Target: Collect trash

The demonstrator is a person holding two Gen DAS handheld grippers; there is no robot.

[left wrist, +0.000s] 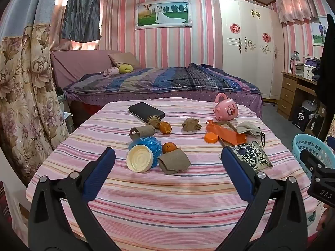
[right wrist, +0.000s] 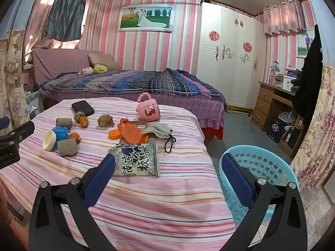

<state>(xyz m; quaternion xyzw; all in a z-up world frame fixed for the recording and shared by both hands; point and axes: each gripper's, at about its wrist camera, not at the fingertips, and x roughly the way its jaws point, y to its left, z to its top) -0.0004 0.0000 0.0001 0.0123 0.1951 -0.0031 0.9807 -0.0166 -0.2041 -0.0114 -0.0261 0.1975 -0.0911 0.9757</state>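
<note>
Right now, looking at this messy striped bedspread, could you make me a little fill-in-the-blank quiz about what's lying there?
1. The pink mug lies on its ____.
2. The laundry basket beside the bed is light ____.
3. Both the left gripper and the right gripper have their jaws ____.
4. The round cream lid leans against a crumpled ____ plastic bag.

Missing words: side; blue; open; blue

Each fisheye camera sits behind its own gripper and looks forward and slightly down between the two blue-padded fingers. The left view faces the pink striped cloth-covered table [left wrist: 146, 198] from close range. The right view, offset rightward, faces the table's right edge and the light-blue perforated plastic basket [right wrist: 270, 167]. Both share the tabletop and the bedroom's far wall.
</note>
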